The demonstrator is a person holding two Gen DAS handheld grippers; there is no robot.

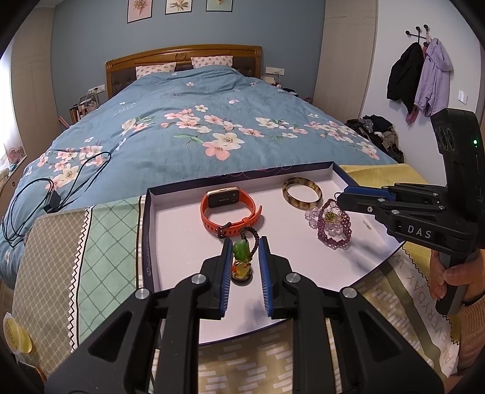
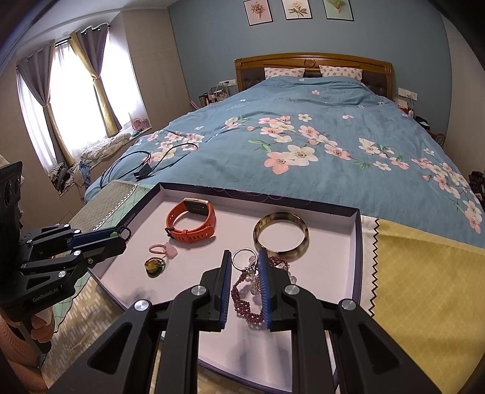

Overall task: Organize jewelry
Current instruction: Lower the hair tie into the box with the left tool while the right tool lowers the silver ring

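Left hand-held gripper [image 1: 245,242] at lower centre, clamped on green pendant [image 1: 241,251] over shallow tray [image 1: 182,218], right hand-held gripper [image 2: 245,256] at lower centre, clamped on purple bead bracelet [image 2: 244,298], orange watch [image 2: 192,224] and bangle [image 2: 281,236] mid-tray

Big bed [image 2: 303,145] fills the room, blue floral duvet [image 1: 188,130] spread flat, wooden headboard [image 2: 312,65] against a blue wall [image 1: 91,36] with three framed prints [image 2: 298,9]. Daylight pours through curtained windows [image 2: 69,100]; coats [image 1: 419,75] hang opposite.
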